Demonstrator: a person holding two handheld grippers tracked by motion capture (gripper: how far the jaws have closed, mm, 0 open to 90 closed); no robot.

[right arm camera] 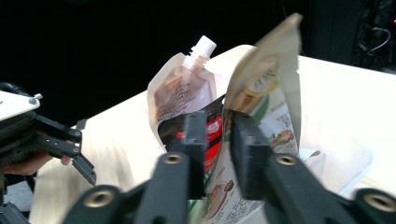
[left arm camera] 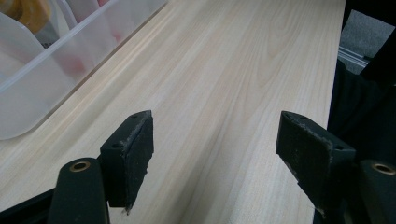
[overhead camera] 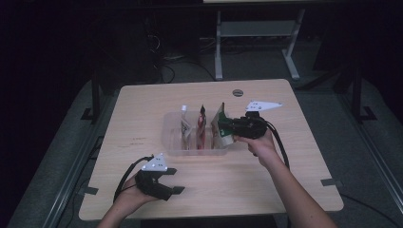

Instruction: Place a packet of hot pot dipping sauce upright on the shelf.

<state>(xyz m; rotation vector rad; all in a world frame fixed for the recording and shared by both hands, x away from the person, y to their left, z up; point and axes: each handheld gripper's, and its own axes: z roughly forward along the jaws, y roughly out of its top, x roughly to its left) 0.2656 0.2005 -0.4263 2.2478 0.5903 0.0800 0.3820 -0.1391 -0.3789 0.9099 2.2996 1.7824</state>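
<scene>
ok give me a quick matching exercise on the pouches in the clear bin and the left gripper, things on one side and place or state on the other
Things:
1. spouted pouch
2. red pouch
3. green and white pouch
4. left gripper

Places or states:
A. open over bare wood, nothing between the fingers
B. middle of the clear bin
C. right end of the bin, at the right gripper
D. left end of the bin, white cap on top

Pairs: 1-D, 2-B, 3-C, 4-A
</scene>
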